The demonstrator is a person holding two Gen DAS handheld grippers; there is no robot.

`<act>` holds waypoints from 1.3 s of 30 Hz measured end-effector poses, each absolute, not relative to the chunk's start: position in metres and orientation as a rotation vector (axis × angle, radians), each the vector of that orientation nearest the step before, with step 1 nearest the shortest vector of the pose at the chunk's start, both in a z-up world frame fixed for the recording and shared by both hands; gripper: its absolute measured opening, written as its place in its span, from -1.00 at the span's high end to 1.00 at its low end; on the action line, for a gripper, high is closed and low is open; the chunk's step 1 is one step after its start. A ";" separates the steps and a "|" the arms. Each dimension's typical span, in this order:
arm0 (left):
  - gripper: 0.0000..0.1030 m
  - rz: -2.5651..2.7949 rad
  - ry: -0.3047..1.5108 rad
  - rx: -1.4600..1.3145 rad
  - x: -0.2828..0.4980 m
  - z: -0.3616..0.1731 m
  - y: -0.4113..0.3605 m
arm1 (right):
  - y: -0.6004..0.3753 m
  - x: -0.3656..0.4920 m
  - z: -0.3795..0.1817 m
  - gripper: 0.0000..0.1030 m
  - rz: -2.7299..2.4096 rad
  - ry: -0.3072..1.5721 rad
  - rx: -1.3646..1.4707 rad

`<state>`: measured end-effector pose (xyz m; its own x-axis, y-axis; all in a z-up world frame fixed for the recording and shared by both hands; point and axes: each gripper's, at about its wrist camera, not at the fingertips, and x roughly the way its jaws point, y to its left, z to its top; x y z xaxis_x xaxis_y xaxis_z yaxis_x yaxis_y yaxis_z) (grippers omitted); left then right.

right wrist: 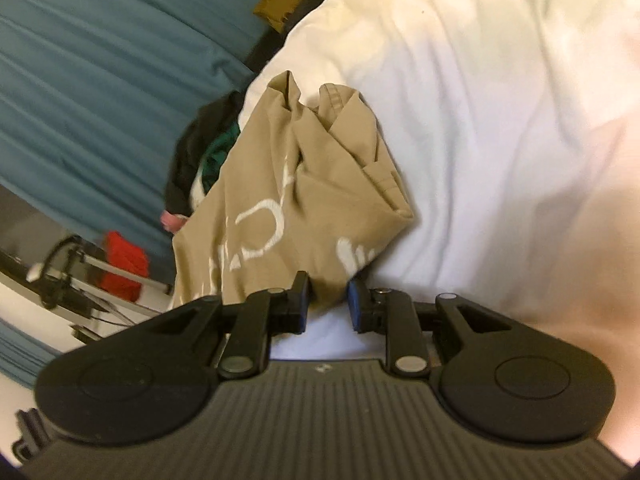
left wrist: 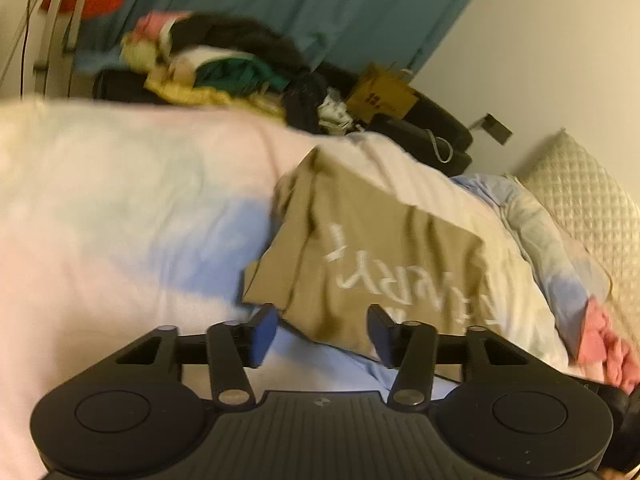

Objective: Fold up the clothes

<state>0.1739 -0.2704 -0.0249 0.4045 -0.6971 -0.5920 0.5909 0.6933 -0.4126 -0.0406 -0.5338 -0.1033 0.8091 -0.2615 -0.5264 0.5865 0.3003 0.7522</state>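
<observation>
Between the right gripper [right wrist: 328,300] fingers, a bunched edge of the tan printed T-shirt [right wrist: 296,184] is pinched, lifted over the pale duvet [right wrist: 500,140]. The left gripper [left wrist: 322,330] hangs spread beside the shirt's near edge, touching nothing. Beyond, a clothes pile [left wrist: 216,64] fronts a teal curtain [left wrist: 320,4].

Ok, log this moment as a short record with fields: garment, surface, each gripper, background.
garment: tan T-shirt with white lettering, partly folded and creased
surface: bed with a pale duvet, shirt lying on it
left gripper: jaws wide open over the shirt's near edge, gripping nothing
right gripper: jaws narrowed around the shirt's edge; firm grip cannot be told
background: pile of clothes, teal curtain, brown paper bag
blur: left view is motion-blurred
</observation>
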 end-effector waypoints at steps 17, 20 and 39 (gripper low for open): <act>-0.99 -0.847 0.436 0.034 -0.004 0.166 -0.185 | -0.405 -0.140 0.091 0.06 -0.535 0.271 0.601; -0.99 -0.846 0.402 0.033 -0.036 0.184 -0.163 | -0.377 -0.161 0.113 -0.77 -0.507 0.215 0.524; -0.99 -0.723 0.297 0.009 -0.108 0.152 -0.073 | -0.274 -0.199 0.094 -0.73 -0.539 0.166 0.266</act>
<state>-0.1082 -0.0727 0.1524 0.7095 -0.6505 -0.2711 0.6531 0.7514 -0.0937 -0.1989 -0.2740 0.0941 0.8462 -0.4831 -0.2248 0.5258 0.8254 0.2054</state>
